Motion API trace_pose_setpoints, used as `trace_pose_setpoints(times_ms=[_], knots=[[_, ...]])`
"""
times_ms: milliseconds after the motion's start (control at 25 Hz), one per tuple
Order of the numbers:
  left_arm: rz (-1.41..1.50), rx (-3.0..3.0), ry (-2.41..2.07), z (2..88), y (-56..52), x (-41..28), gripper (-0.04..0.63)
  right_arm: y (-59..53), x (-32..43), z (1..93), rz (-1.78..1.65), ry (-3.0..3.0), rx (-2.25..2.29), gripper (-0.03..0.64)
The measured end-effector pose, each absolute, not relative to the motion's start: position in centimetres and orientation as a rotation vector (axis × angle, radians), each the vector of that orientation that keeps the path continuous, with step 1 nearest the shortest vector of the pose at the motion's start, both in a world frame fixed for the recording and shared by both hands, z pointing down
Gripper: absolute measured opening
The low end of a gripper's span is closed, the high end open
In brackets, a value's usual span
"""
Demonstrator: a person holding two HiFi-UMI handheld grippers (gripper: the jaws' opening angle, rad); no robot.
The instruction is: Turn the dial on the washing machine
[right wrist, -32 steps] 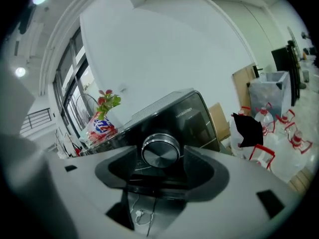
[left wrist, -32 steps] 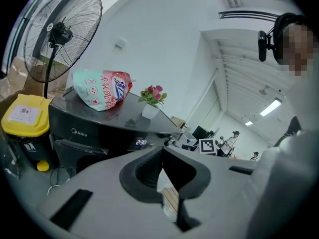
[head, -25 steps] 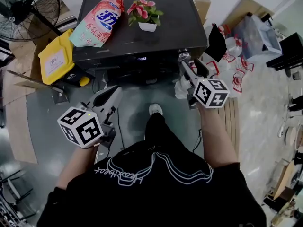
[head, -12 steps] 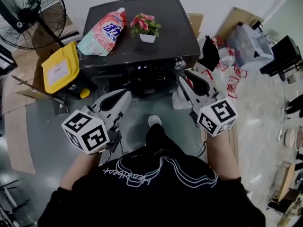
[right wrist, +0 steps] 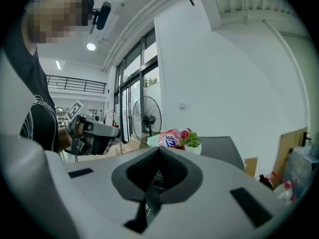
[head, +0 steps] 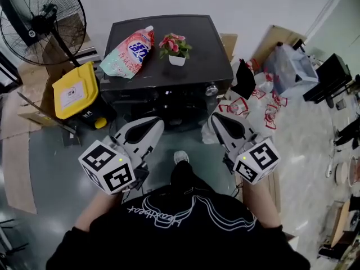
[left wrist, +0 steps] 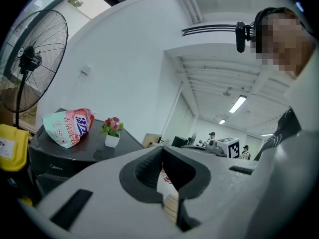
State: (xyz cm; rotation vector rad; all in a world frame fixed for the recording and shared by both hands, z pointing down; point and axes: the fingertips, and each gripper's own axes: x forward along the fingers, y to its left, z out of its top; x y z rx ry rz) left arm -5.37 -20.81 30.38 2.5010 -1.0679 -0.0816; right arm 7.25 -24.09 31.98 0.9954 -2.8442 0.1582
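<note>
holding left gripper (head: 153,124) and right gripper (head: 217,120) low at frame centre, fingers of both pressed together, empty, short of the dial (head: 211,90) on the washing machine (head: 198,44) above

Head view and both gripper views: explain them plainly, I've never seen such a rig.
A person holds a tool in each hand: the left gripper and the right gripper, each bearing a marker cube. The head view looks down from the person's head; each gripper view looks along its own jaws. On the washing machine lie a detergent pouch and a potted flower; its dial sits at the front right. Both grippers are shut, hold nothing and touch nothing.
</note>
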Motion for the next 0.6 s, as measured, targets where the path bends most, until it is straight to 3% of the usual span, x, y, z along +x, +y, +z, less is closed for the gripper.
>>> trace_pose_setpoints(times_ms=[600], knots=[[-0.067, 2.553, -0.995, 30.1, -19.3, -4.0, 0.005, -20.9, 6.1, 30.9, 0.336, -2.966, 0.884, 0.003]])
